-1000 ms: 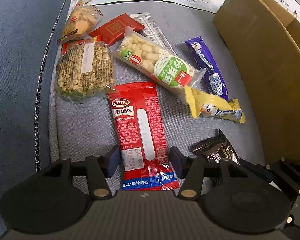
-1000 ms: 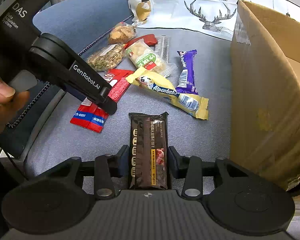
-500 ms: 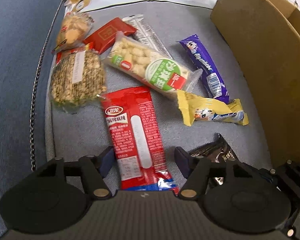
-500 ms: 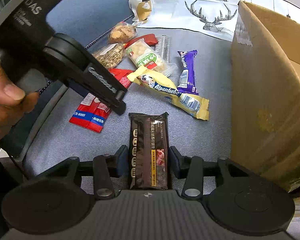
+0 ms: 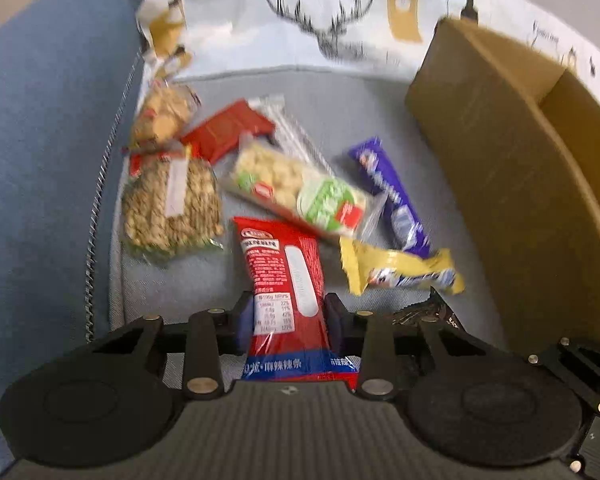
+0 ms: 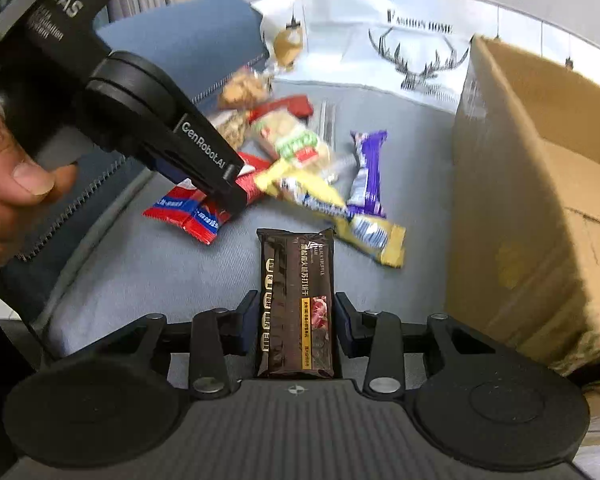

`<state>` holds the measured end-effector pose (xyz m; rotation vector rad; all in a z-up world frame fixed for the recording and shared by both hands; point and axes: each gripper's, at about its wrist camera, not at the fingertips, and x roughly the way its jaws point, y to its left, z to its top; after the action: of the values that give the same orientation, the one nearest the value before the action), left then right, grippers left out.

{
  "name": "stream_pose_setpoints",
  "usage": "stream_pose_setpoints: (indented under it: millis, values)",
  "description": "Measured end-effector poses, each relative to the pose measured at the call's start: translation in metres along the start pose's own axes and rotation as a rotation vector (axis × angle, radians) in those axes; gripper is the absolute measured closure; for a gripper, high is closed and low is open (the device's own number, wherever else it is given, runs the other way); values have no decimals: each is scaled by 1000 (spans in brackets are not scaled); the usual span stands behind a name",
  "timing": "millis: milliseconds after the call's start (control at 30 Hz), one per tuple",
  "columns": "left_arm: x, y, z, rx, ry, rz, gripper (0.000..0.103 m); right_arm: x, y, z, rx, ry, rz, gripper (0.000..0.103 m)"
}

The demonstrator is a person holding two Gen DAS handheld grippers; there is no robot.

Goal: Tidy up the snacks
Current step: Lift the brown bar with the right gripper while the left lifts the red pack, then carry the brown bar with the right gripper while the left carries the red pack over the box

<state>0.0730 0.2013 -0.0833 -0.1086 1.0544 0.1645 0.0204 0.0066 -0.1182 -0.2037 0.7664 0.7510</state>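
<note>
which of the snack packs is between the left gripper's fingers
The long red spicy-strip pack, with a blue band at its near end. The left gripper has just closed on it; the other snacks lie untouched beyond it.

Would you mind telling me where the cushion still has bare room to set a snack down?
Bare patches: between the purple bar and the cardboard box, and nearside of the seed packet, left of the red packet. The middle is crowded with overlapping packets.

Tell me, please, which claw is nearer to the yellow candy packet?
Left. The left claw, shut on the red snack pack, sits just beside the yellow candy packet. The right claw holds the dark brown pack, whose far end nearly reaches the packet.
</note>
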Motion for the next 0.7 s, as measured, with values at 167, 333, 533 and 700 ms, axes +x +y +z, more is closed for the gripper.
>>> stream_pose_setpoints:
  millis: [167, 333, 533, 700]
  values:
    - [-22, -1, 1, -7, -91, -15, 66, -25, 3, 9, 7, -86, -15, 62]
    - [-39, -3, 3, -14, -161, -23, 67, -52, 1, 19, 22, -166, -20, 62]
    - [-54, -6, 10, -42, -212, -9, 67, -81, -9, 29, 38, -232, -26, 62]
    - [-66, -11, 15, -73, -249, -2, 67, -106, -25, 44, 69, -300, -22, 62]
